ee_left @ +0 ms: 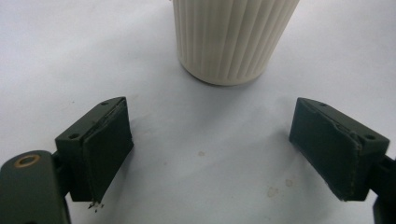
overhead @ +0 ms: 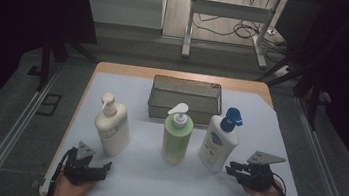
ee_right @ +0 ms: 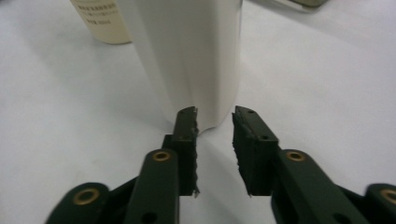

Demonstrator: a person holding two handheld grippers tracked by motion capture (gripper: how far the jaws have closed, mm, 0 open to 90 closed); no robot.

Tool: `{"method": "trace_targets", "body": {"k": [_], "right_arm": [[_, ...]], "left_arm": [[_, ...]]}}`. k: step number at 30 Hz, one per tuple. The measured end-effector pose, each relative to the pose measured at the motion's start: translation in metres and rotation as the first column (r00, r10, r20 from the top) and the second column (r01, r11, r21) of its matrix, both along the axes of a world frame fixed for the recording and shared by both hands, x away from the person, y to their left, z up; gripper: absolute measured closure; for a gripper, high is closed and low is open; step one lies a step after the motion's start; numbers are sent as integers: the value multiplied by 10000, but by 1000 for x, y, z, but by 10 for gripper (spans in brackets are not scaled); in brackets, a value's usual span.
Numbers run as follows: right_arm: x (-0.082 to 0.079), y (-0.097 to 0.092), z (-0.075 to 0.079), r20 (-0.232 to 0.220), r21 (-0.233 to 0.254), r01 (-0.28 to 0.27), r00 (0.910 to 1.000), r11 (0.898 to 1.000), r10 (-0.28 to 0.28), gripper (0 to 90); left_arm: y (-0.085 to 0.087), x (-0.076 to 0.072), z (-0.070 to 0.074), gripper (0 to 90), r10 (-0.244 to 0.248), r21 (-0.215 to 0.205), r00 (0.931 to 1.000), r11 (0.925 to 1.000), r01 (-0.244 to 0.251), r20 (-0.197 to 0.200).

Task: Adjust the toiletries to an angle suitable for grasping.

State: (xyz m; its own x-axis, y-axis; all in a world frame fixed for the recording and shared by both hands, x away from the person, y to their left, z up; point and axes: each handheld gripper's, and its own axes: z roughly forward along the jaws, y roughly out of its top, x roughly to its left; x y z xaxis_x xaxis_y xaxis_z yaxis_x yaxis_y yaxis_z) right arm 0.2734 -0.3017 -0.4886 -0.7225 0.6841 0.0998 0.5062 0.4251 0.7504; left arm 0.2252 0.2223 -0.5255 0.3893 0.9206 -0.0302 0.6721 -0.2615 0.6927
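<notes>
the left gripper (overhead: 98, 169) rests at the near left edge of the white-covered table (overhead: 252, 188), jaws spread wide and empty, aimed at the cream ribbed plastic pump bottle (overhead: 112, 130) standing just ahead. the right gripper (overhead: 232, 169) at the near right has its jaws a narrow way apart, gripping nothing, tips just short of the white pump bottle with the blue head (overhead: 217, 146). between those bottles stands a green pump bottle (overhead: 176, 137). farthest back sits a grey metal mesh basket (overhead: 161, 110).

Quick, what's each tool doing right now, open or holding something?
Left tool: open wide, empty, facing the ribbed cream pump bottle.
Right tool: slightly open, empty, just short of the white blue-pump bottle.
</notes>
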Motion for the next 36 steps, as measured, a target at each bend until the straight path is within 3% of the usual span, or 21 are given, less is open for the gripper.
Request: {"method": "trace_targets", "body": {"k": [1, 13, 23, 36], "right_arm": [[-4, 1, 4, 30, 5, 44, 10000, 10000, -44, 609], [-17, 9, 27, 302, 30, 195, 9994, 9998, -196, 422], [-10, 16, 49, 438, 471, 489, 9977, 9977, -510, 341], [1, 32, 63, 657, 428, 519, 9963, 9977, -546, 296]], "left_arm": [[0, 0, 0, 126, -3, -3, 10000, 10000, 3, -1], [0, 0, 0, 126, -5, 5, 10000, 10000, 5, 12], [0, 0, 0, 126, -1, 1, 10000, 10000, 1, 15], [0, 0, 0, 126, -21, 23, 10000, 10000, 20, 5]]}}
